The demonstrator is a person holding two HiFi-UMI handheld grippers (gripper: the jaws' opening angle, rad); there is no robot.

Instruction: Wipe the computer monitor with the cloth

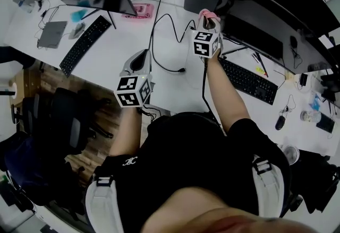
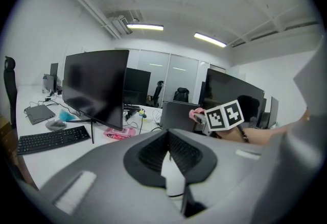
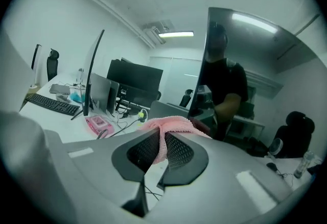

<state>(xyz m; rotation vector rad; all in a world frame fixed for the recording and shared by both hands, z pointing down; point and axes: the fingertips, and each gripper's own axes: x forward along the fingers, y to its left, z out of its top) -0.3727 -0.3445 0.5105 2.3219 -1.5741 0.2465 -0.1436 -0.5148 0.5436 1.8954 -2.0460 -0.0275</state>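
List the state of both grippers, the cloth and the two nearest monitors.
pink fuzzy cloth: pinched and bunched, next to the monitor edge; contact unclear
right gripper: shut on the pink fuzzy cloth
left gripper: shut, empty
large black monitor: screen dark, reflecting the person
second black monitor: screen dark

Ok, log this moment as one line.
right gripper: jaws shut on pink fuzzy cloth, by edge of dark flat computer monitor | left gripper: jaws shut, empty, above white desk | wiping contact: cannot tell

text: none readable | numbers: none | shorts logo (image 1: 130, 161): too small to read
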